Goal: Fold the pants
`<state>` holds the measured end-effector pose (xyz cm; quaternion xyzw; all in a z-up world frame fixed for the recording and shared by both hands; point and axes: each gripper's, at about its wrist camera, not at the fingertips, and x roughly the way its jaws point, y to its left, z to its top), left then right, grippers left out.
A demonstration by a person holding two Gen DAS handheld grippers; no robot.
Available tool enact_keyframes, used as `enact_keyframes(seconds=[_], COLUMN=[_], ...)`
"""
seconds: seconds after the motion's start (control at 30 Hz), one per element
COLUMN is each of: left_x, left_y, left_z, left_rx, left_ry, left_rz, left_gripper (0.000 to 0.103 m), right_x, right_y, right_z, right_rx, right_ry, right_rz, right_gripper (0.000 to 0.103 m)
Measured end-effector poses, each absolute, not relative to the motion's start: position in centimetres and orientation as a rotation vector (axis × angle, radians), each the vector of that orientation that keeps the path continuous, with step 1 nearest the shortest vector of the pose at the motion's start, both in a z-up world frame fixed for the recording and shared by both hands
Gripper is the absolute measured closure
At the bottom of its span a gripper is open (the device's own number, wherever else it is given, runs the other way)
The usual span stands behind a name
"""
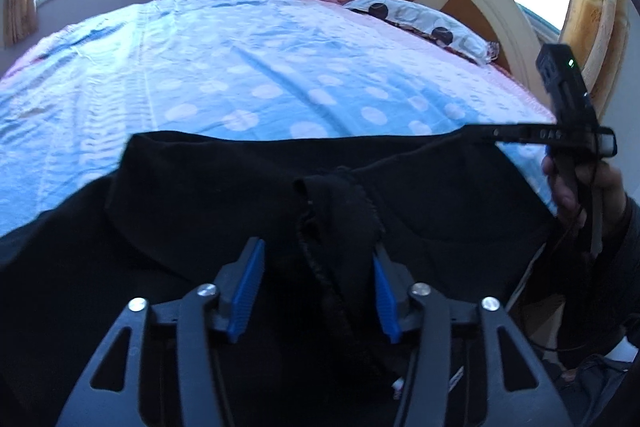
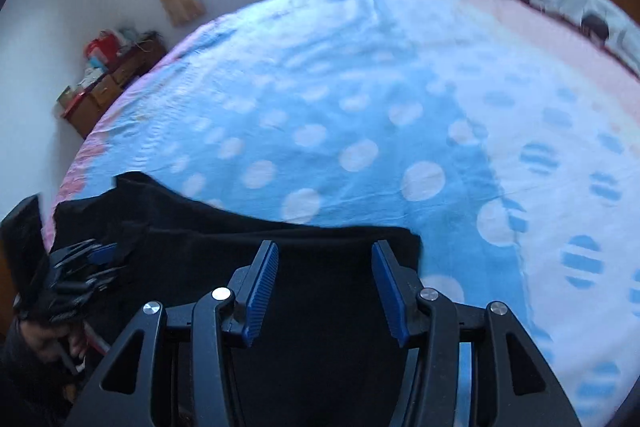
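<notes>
Black pants (image 1: 440, 187) lie on the dotted bed (image 1: 240, 75).
Left gripper (image 1: 318, 283) and right gripper (image 2: 325, 283) both stand half open over the cloth, gripping nothing.

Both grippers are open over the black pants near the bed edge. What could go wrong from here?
1. A bunched ridge of fabric lies between the left gripper's open pads; closing here may grab extra layers of the pants and skew the fold.
2. The right gripper sits near the pants' corner; a shallow bite could slip off.
3. The pants lie at the near edge of the bed; a tug might slide them off.
</notes>
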<state>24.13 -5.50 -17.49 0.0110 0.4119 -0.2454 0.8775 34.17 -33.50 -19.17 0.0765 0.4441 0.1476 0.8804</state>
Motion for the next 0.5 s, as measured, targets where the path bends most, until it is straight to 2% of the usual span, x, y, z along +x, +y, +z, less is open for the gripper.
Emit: enact_keyframes(seconds=[0.13, 0.23, 0.37, 0.5], left_x=[23.5, 23.2, 23.7, 23.9], left_y=[-4.9, -5.3, -6.2, -7.0], left_z=[-16.7, -16.0, -16.8, -18.6], left_rx=[0.031, 0.030, 0.055, 0.071], left_ry=[0.837, 0.802, 0.817, 0.833], left_rz=[-0.488, -0.494, -0.461, -0.461], left_gripper=[0.044, 0.030, 0.029, 0.027], right_x=[33.1, 30.1, 25.1, 22.3], right_y=[-33.2, -32.9, -31.4, -29.5], right_z=[-17.7, -16.1, -16.0, -18.9], right_rx=[0.130, 0.132, 0.096, -0.008], right_ry=[0.891, 0.860, 0.875, 0.950], right_rz=[0.279, 0.305, 0.386, 0.424], right_gripper=[0.052, 0.052, 0.051, 0.049])
